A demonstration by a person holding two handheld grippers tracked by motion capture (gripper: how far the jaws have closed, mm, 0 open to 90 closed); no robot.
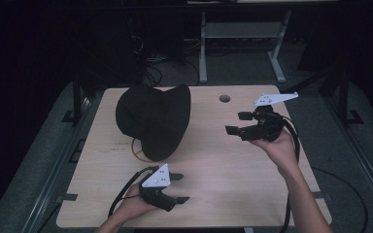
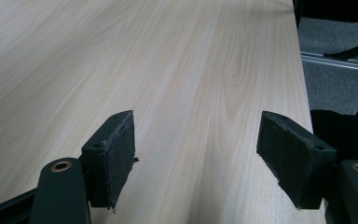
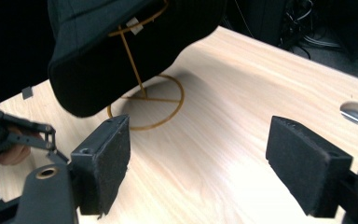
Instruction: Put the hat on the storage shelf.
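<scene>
Item: black hat [image 1: 154,119], draped over a thin gold wire stand [image 3: 145,100] with a ring base, at the far left part of the table [image 1: 233,184]. The brim overhangs the ring on the near side.

Grippers: left gripper [image 1: 178,187] low at the near edge, jaws apart, nothing between them. Right gripper [image 1: 238,123] raised at the right, jaws apart and empty, aimed toward the hat.

Risks, as judged: the stand looks light and narrow, so a sideways pull on the brim would likely tip it or drag it across the smooth top. A pinch on loose fabric alone could slip. A trailing cable could snag the ring.

Surface: pale wood-grain laminate with a round cable hole [image 1: 225,98] toward the far edge.

Room: dim; grey floor, a white desk frame [image 1: 243,43] and tangled cables beyond the table.
</scene>
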